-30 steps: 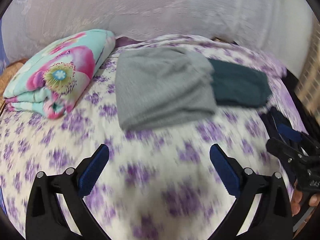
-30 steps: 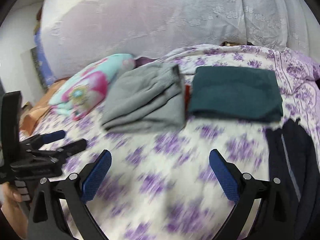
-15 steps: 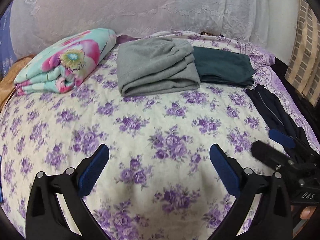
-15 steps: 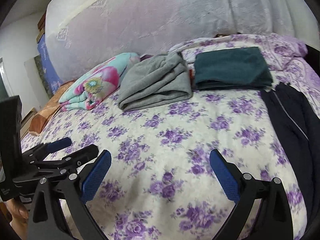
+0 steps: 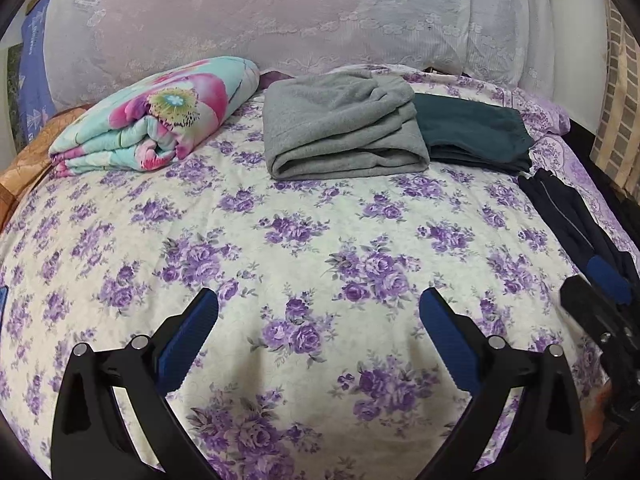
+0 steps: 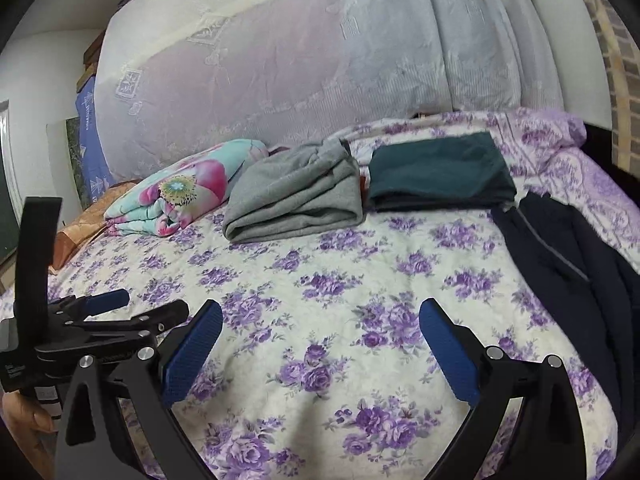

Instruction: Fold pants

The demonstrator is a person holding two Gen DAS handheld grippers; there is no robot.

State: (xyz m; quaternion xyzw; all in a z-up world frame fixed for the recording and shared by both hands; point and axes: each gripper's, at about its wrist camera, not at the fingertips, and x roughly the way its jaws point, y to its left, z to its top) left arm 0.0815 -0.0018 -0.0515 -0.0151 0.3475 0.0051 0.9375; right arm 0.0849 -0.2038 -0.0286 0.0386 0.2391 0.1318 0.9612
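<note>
I see both grippers hovering empty over the bed with the purple-flowered cream quilt (image 5: pixel 320 248): left gripper (image 5: pixel 319 334) spread wide, right gripper (image 6: pixel 321 336) spread wide too. The dark navy pants (image 6: pixel 576 264) lie crumpled along the bed's right edge. At the bed's far end sit folded grey knit pants (image 5: pixel 340 128), a folded dark green garment (image 5: pixel 472 132) touching them, and a rolled floral blanket (image 5: pixel 160 120)
</note>
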